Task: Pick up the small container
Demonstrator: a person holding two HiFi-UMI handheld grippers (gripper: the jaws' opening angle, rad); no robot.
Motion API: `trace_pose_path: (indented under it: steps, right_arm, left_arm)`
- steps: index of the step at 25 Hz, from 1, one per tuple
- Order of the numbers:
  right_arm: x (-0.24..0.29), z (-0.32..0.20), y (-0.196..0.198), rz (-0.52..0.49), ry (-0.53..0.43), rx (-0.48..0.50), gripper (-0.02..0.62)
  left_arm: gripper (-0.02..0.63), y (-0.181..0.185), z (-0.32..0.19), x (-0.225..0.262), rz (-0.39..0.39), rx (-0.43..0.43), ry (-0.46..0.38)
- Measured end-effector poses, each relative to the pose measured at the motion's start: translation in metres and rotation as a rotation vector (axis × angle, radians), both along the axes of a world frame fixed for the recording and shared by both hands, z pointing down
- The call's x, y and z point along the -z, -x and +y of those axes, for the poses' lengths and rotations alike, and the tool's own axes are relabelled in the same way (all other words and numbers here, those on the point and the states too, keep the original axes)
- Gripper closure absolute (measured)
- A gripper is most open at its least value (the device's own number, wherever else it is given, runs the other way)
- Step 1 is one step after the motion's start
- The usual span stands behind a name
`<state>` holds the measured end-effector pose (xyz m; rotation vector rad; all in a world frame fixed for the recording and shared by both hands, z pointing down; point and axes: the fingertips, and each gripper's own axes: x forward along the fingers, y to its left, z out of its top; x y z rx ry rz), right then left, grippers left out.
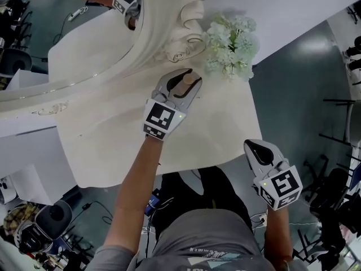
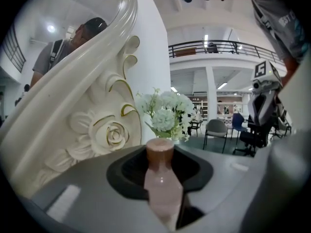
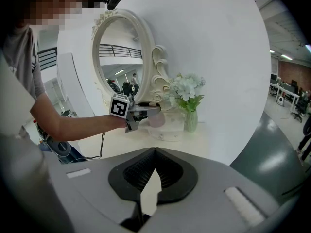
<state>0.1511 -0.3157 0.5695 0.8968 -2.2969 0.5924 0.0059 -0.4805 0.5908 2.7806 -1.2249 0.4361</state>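
Note:
A small pink container [image 1: 185, 83] with a brownish cap stands upright near the foot of the ornate mirror. My left gripper [image 1: 185, 75] reaches over the white table [image 1: 113, 140] and has a jaw on each side of it. In the left gripper view the container [image 2: 163, 183] fills the gap between the jaws, which press on its body. The right gripper view shows that gripper [image 3: 148, 111] level, with the container [image 3: 155, 119] in it just over a white box [image 3: 170, 130]. My right gripper [image 1: 252, 145] hangs off the table's near right corner, jaws together and holding nothing.
A cream mirror [image 1: 84, 38] with carved roses stands at the table's back. A vase of white flowers [image 1: 231, 47] is just right of the container. The table's front edge [image 1: 169, 171] runs close to my body. Chairs and grey floor lie beyond.

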Motion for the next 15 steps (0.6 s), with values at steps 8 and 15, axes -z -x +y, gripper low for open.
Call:
trace_pose_path:
  steps: [8, 15]
  right_arm:
    - [0.003, 0.001, 0.003, -0.003, -0.011, -0.006, 0.594]
    - [0.013, 0.000, 0.011, -0.018, -0.029, -0.003, 0.594]
  left_arm:
    - [0.483, 0.007, 0.004, 0.000, -0.010, 0.018, 0.070]
    - [0.483, 0.015, 0.021, 0.025, -0.026, -0.009, 0.067]
